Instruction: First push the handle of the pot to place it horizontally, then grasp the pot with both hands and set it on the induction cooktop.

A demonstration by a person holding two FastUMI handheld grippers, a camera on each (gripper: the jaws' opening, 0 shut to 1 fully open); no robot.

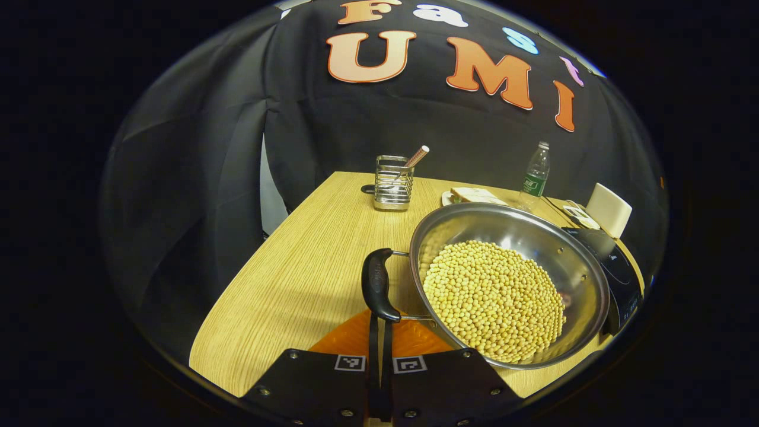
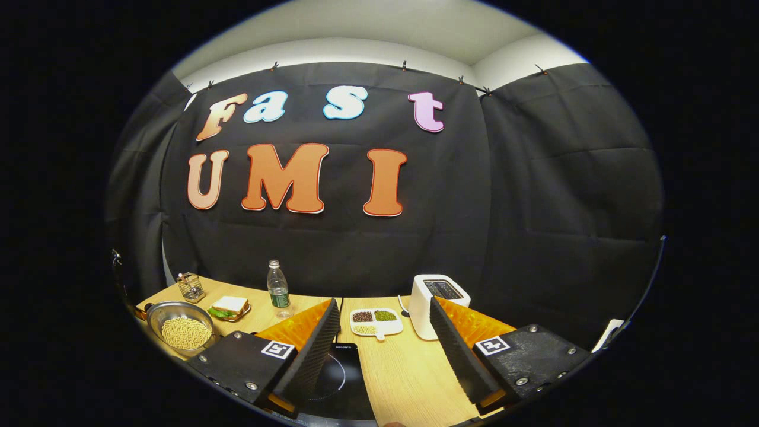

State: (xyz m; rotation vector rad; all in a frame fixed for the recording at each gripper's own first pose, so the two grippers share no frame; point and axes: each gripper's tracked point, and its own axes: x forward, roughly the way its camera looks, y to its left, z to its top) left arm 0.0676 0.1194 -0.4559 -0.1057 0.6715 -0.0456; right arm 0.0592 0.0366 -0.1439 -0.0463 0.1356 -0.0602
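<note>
Left gripper [image 1: 379,332] closed, tips against near end of pot handle [image 1: 378,284].
Handle long axis straight away from tips; pot [image 1: 510,284] of beans just right, beside induction cooktop [image 1: 616,267]. Right gripper [image 2: 385,350] open, empty, over cooktop, well apart from pot. Beyond: wooden table [image 1: 308,249], utensil rack [image 1: 393,182], bottle [image 1: 535,175], toaster [image 2: 437,296].

The round, shiny steel pot [image 1: 510,237] at lower right of the left gripper view gleams smooth, its curved black handle [image 1: 377,284] glossy plastic. The pale wood-grain counter [image 1: 308,261] looks matt. The wire-mesh metal holder [image 1: 392,182] glints; the booth's black cloth wall [image 2: 563,196] hangs dull and creased.
</note>
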